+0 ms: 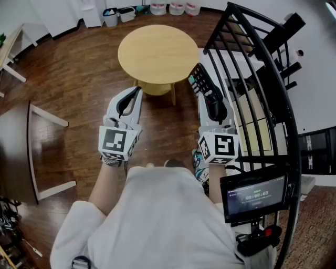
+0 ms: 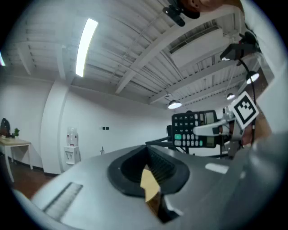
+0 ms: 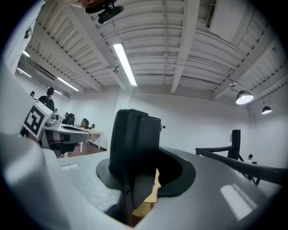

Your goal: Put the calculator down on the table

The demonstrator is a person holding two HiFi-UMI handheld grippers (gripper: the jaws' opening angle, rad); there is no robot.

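Calculator [image 1: 206, 86] pinched in the right gripper [image 1: 212, 102], off the table [image 1: 157, 52].
It is held in the air just past the round table's right rim, keys facing the left gripper [image 1: 137, 92], whose jaws are pressed together on nothing. In the right gripper view the calculator's black back fills the gap between the jaws. Containers sit by the far wall: two bins [image 1: 110, 16], their contents too small to tell, and three clear jugs [image 1: 177, 7]. Count: one calculator, one round table with nothing on its top, two grippers, one black rack [image 1: 262, 79] at the right.
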